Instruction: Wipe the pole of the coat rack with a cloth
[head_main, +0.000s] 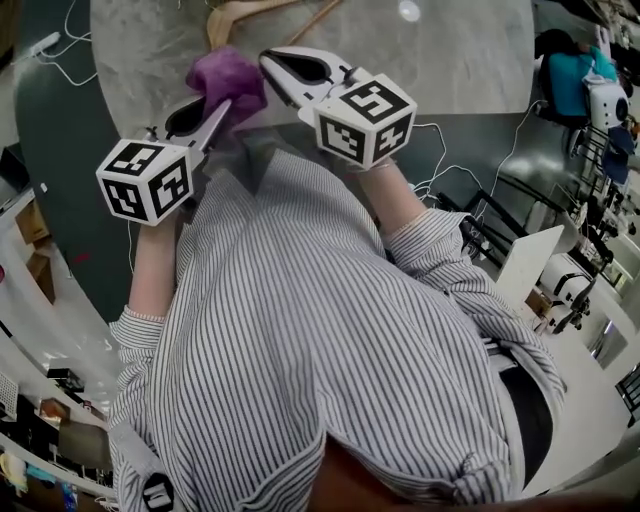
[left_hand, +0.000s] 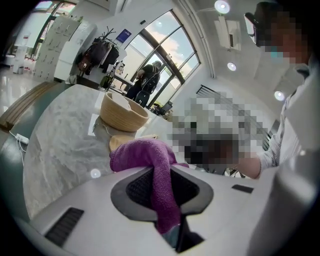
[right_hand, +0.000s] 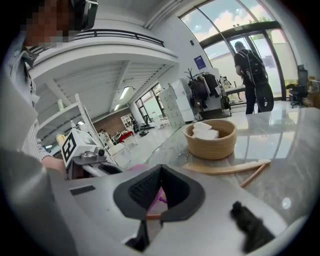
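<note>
Nearest the head camera, a striped shirt (head_main: 300, 330) fills the lower half of the frame. Above it, the left gripper (head_main: 215, 112) reaches toward the upper left. Its fingers are clamped on a purple cloth (head_main: 228, 78), which bunches out past the tips and hangs over the edge of the round marble worktop (head_main: 450, 50). The right gripper (head_main: 280, 68) lies just right of the cloth, tip pointing at it. Its fingers are drawn together with nothing held between them, and only a sliver of purple shows through the slit in its own view. Farther up the worktop lies a wooden hanger (head_main: 240, 12). Beyond that stands a woven basket (right_hand: 210, 139) holding folded white pieces. Far back, a person (right_hand: 252, 75) stands by tall windows.
</note>
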